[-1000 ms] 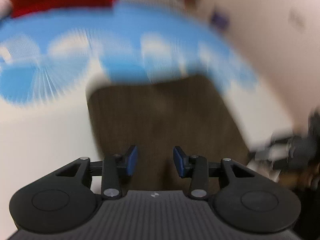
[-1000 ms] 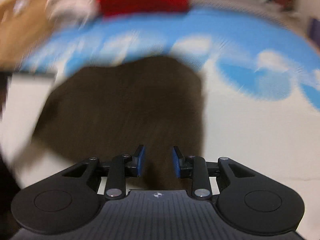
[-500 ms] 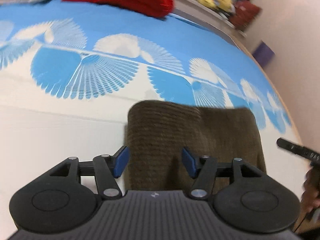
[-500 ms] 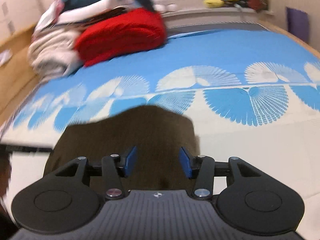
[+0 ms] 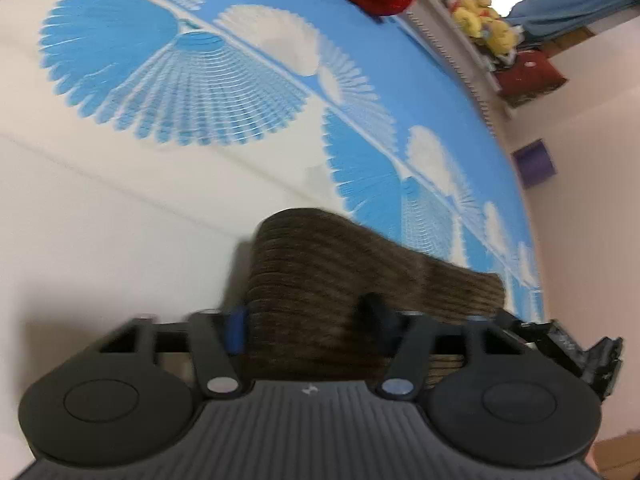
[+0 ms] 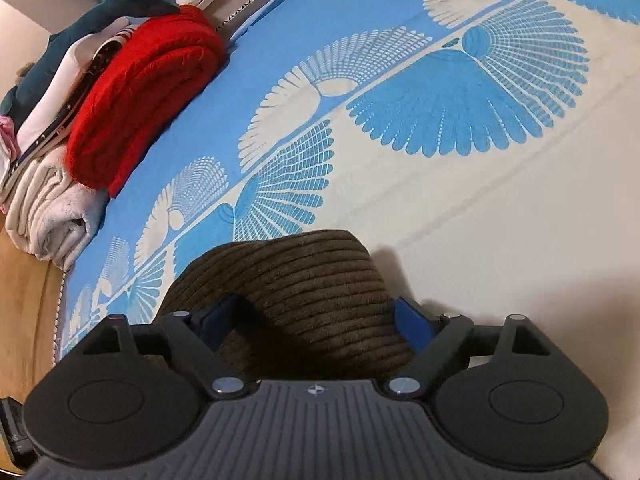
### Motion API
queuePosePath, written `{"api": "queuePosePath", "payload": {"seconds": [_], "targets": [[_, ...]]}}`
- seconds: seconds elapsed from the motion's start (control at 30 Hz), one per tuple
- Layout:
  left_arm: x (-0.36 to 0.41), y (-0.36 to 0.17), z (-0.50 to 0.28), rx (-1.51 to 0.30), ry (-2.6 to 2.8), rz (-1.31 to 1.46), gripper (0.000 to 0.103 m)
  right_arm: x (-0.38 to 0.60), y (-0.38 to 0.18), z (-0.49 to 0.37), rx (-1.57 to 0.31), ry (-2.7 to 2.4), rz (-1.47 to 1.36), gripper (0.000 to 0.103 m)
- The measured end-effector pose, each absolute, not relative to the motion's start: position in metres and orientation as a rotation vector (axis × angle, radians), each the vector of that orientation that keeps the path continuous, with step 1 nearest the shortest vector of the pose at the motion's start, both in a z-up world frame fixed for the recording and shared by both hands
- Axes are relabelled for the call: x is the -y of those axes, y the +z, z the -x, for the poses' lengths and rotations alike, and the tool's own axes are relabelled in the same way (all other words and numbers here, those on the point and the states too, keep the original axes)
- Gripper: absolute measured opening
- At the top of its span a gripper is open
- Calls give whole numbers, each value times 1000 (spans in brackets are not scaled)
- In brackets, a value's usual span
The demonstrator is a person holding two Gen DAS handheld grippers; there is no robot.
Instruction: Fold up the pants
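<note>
The brown corduroy pants (image 5: pixel 320 280) lie folded into a thick bundle on the blue and cream bed sheet (image 5: pixel 120 240). My left gripper (image 5: pixel 306 322) straddles one end of the bundle, and its jaws are closing with the cloth between them. One blue pad (image 5: pixel 235 328) sits at the bundle's edge. In the right wrist view the pants (image 6: pixel 304 280) bulge up between the fingers of my right gripper (image 6: pixel 314 322). Its jaws are opening wide, with the blue pads (image 6: pixel 412 326) on either side of the fold. A black part of the right gripper (image 5: pixel 576 344) shows beyond the pants.
A red folded blanket (image 6: pixel 140 92) rests on a pile of pale bedding (image 6: pixel 48 208) with a shark plush (image 6: pixel 80 20) at the head of the bed. Yellow soft toys (image 5: pixel 480 12) sit on a ledge, and a purple box (image 5: pixel 534 164) stands by the wall. The wooden bed edge (image 6: pixel 24 300) is close.
Both grippers rolled and dropped closer onto the folded pants. Their jaws spread from narrow to wide, the right one most, and the bundle's ends now sit between the fingers.
</note>
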State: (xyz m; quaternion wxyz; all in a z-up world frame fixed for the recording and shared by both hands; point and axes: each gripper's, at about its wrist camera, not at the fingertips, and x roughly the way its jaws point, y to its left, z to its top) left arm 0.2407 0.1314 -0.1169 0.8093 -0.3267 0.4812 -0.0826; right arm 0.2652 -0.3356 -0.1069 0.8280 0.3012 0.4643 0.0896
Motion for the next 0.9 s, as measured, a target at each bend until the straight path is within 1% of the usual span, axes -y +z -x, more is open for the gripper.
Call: {"api": "queuePosePath", "payload": {"seconds": [0.03, 0.07, 0.1, 0.13, 0.17, 0.2, 0.23, 0.3, 0.33, 0.37, 0.4, 0.43, 0.47, 0.57, 0.63, 0.7, 0.73, 0.77, 0.8, 0.9], "targets": [[-128, -115, -244, -1022, -187, 665, 55, 334, -107, -265, -977, 192, -625, 81], [-125, -113, -247, -1013, -198, 628, 48, 333, -103, -263, -961, 195, -610, 68], [-122, -109, -249, -994, -210, 589, 41, 333, -98, -262, -943, 208, -598, 52], [-120, -105, -250, -975, -220, 570, 33, 333, -94, -262, -931, 210, -596, 47], [-120, -101, -251, -956, -228, 565, 28, 335, -90, -261, -922, 204, -606, 36], [-121, -95, -252, -924, -240, 561, 27, 337, -86, -259, -910, 196, -618, 30], [-120, -87, -252, -888, -253, 550, 26, 340, -82, -257, -890, 184, -620, 27], [-116, -76, -251, -822, -266, 509, 26, 347, -75, -255, -827, 140, -605, 7], [-113, -73, -252, -816, -256, 483, 32, 351, -71, -254, -795, 119, -603, 6], [-111, -74, -253, -831, -214, 449, 43, 353, -70, -254, -782, 102, -588, 3], [-111, -77, -254, -849, -132, 418, 45, 351, -68, -255, -780, 82, -529, 0], [-113, -77, -253, -848, -54, 394, 45, 349, -67, -256, -788, 75, -481, 0], [-115, -72, -250, -826, 14, 359, 45, 350, -66, -255, -788, 72, -457, 3], [-118, -45, -236, -732, -37, 327, 45, 349, -54, -246, -751, 103, -407, 5], [-111, -36, -226, -719, -155, 305, 45, 342, -46, -239, -755, 215, -359, 16], [-96, -45, -223, -796, -248, 216, 45, 330, -48, -230, -806, 331, -286, 62], [-86, -59, -225, -881, -253, 147, 44, 323, -51, -226, -828, 363, -246, 68], [-78, -74, -227, -948, -219, 68, 47, 317, -55, -222, -848, 372, -195, 68], [-72, -82, -224, -960, -175, 5, 48, 311, -60, -219, -871, 367, -135, 68], [-61, -54, -210, -885, -158, -6, 45, 308, -69, -212, -923, 328, -60, 66]]}}
